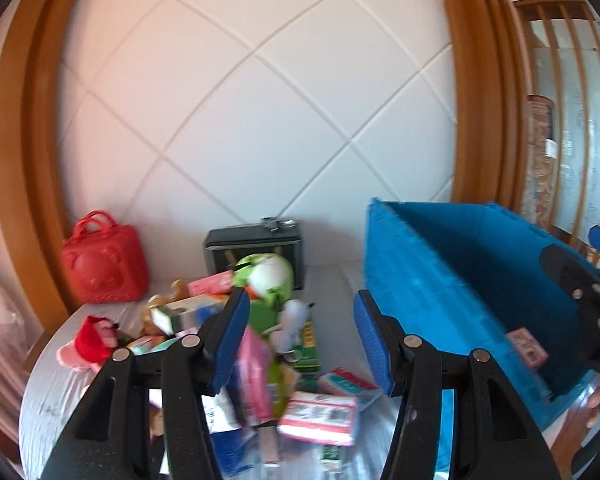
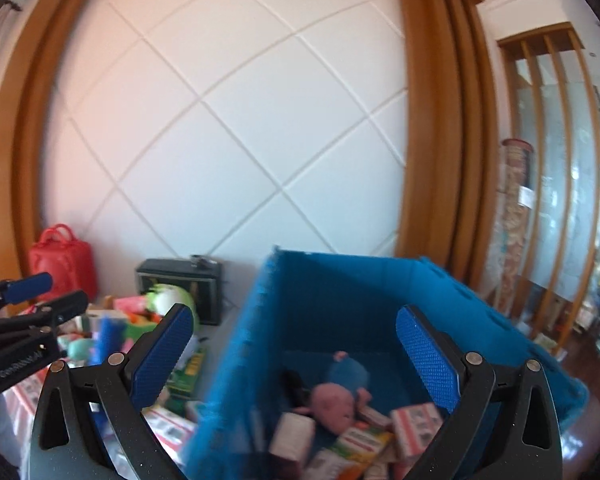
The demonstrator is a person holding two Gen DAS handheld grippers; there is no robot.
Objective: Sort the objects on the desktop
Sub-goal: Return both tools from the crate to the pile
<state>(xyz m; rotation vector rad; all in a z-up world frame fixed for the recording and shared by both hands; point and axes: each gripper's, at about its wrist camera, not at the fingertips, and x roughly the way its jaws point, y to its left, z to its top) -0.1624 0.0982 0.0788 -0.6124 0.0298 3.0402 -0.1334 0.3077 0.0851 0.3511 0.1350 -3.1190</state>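
A pile of small boxes and plush toys (image 1: pixel 260 336) lies on a white-covered table. My left gripper (image 1: pixel 300 336) is open and empty above the pile, with a pink packet (image 1: pixel 256 380) below it. A blue crate (image 1: pixel 480 280) stands to the right. My right gripper (image 2: pixel 296 356) is open and empty over the crate (image 2: pixel 340 300), which holds a pink plush pig (image 2: pixel 336 400) and several small boxes (image 2: pixel 364 444). The green and white plush (image 1: pixel 268 272) sits at the pile's back.
A red bear-faced bag (image 1: pixel 104 264) and a black box (image 1: pixel 256 248) stand against the white quilted wall. A red and pink plush (image 1: pixel 88 344) lies at the table's left edge. Wooden frames and a slatted glass screen (image 2: pixel 552 184) are at the right.
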